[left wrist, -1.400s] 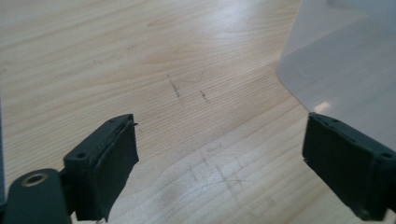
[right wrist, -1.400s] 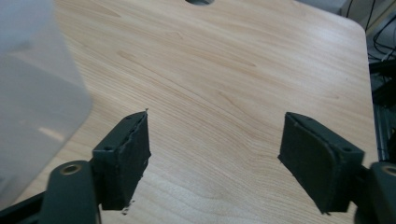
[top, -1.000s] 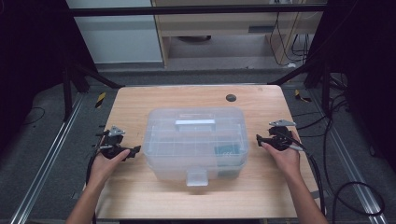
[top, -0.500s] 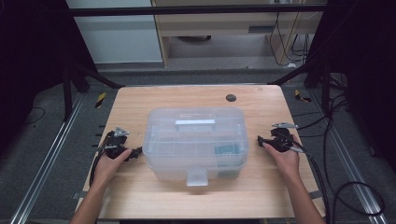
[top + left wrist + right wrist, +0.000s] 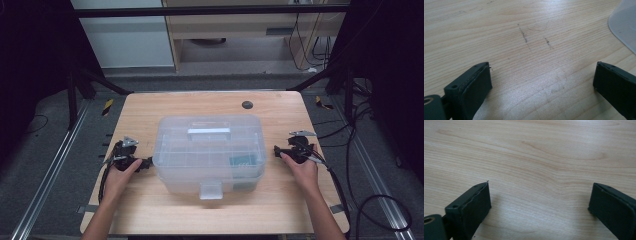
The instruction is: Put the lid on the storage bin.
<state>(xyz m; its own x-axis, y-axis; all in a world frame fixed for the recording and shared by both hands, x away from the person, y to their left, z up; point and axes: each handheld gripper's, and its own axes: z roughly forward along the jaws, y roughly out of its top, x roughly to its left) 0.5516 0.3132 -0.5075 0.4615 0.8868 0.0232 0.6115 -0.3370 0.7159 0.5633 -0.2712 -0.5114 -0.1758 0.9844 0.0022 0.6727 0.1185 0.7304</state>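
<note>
Both hands are resting low on the pale wooden table. The left gripper is lying just left of the clear plastic lidded storage box with a white handle, its jaws spread wide over bare wood; in its own view the box's rounded corner is showing beyond the right jaw. The right gripper is sitting just right of the box, jaws wide apart and gripping nothing. Farther off, a small dark round disc is lying near the table's far edge.
</note>
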